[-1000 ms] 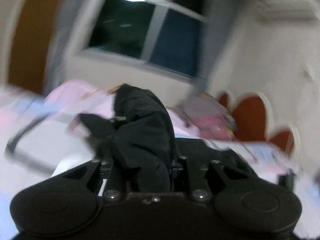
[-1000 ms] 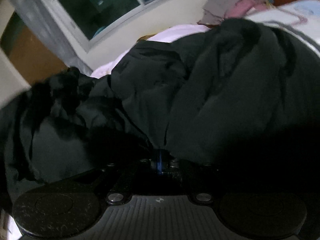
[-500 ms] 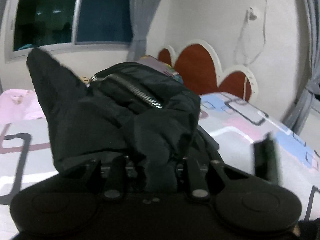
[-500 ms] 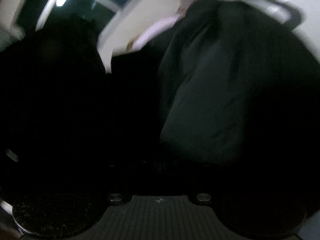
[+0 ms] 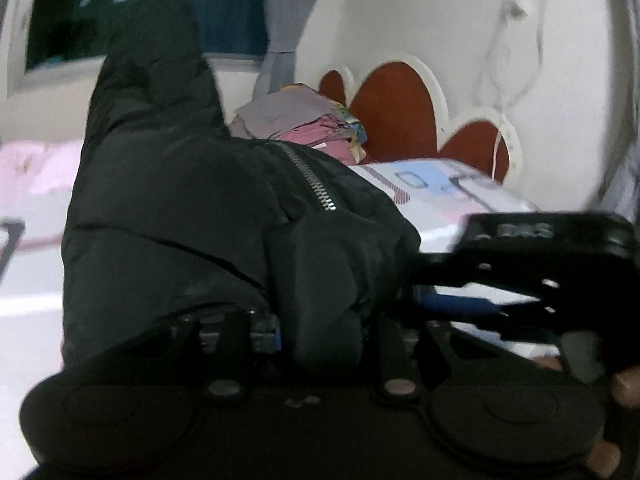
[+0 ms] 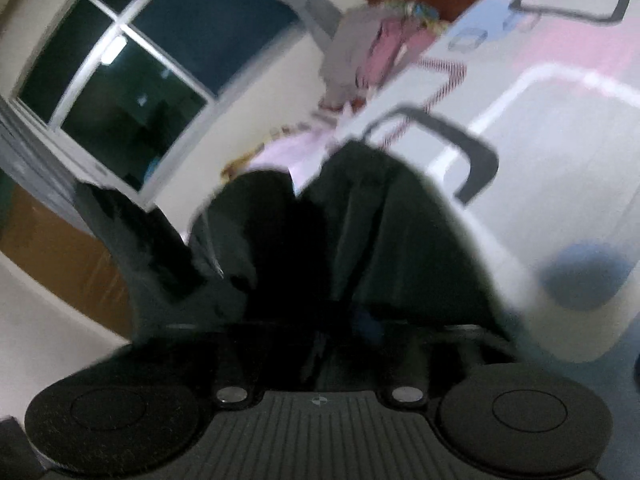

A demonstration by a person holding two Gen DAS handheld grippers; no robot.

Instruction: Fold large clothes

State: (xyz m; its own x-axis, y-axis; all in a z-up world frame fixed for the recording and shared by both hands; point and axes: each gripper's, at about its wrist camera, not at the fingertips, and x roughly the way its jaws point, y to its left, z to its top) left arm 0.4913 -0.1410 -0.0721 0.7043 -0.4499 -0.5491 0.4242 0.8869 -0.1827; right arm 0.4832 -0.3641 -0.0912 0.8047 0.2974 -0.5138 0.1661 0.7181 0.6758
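The right tool (image 6: 320, 320) is just opening its jaws, with dark folds of the black jacket (image 6: 400, 248) lying between them and much more bed (image 6: 560, 140) showing. In the left view, the right tool (image 5: 500, 276) is now coming in beside the jacket (image 5: 192, 208) from the right.

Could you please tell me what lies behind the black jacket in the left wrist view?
Behind the black jacket sits a pile of grey and pink clothes on the patterned bedspread, before the red scalloped headboard. The jacket covers the bed directly beneath it.
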